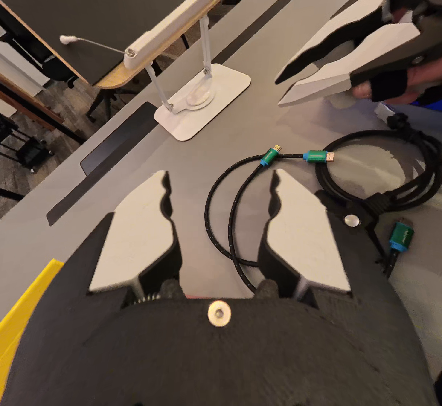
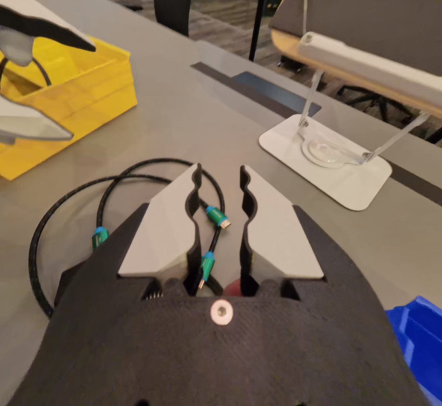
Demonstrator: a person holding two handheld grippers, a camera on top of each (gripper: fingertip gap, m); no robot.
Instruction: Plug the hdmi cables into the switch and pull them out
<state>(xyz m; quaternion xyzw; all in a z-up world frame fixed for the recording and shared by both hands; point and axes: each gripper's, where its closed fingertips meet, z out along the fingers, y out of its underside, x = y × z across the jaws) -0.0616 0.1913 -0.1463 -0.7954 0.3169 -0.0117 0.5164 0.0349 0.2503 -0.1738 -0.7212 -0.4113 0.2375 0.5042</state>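
Note:
Black braided HDMI cables (image 1: 233, 215) lie on the grey table (image 1: 239, 119), each ending in green and blue plugs. One plug (image 1: 271, 155) and a second plug (image 1: 318, 156) lie just beyond my left gripper (image 1: 220, 174), which is open and empty above the cable loop. A third plug (image 1: 400, 236) lies at the right by a tied coil (image 1: 382, 198). My right gripper (image 2: 220, 168) is open and empty, hovering over two plugs (image 2: 216, 216) (image 2: 207, 265). It also shows in the left wrist view (image 1: 278, 92). I cannot pick out a switch.
A white bar-shaped device (image 1: 172, 26) on clear legs stands on a white base plate (image 2: 346, 186) at the back. A yellow bin (image 2: 95, 98) with a black cable sits at the left, a blue bin (image 2: 418, 337) at the right. Dark slots (image 1: 107, 174) run along the table's far edge. The tied coil (image 1: 382, 198) is about equally far from each gripper, around 15 centimetres.

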